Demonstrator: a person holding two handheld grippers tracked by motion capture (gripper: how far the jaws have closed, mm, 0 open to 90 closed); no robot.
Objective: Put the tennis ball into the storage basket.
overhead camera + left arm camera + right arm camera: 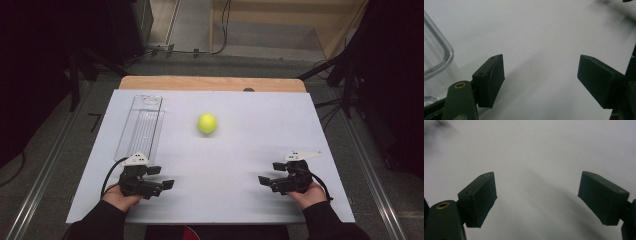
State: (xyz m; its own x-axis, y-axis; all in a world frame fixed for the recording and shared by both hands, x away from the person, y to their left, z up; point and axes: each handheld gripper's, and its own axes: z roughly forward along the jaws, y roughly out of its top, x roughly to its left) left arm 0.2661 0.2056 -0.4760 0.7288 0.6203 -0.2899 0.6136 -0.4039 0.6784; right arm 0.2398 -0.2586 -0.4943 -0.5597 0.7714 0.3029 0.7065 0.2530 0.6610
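Risk first: tennis ball (207, 123) sits loose on the white board (250, 200) and would likely roll off if a jaw clips it off-centre. Left of the ball lies a clear tray (141, 127); left gripper (169, 185) rests near-left of the ball, jaws apart and empty. Right gripper (262, 179), near-right of the ball, is likewise spread on nothing, both well short of it.

Fuzzy yellow ball (207, 123); clear glossy plastic tray (141, 127); matt white board (240, 150); matt black gripper pads (491, 80)
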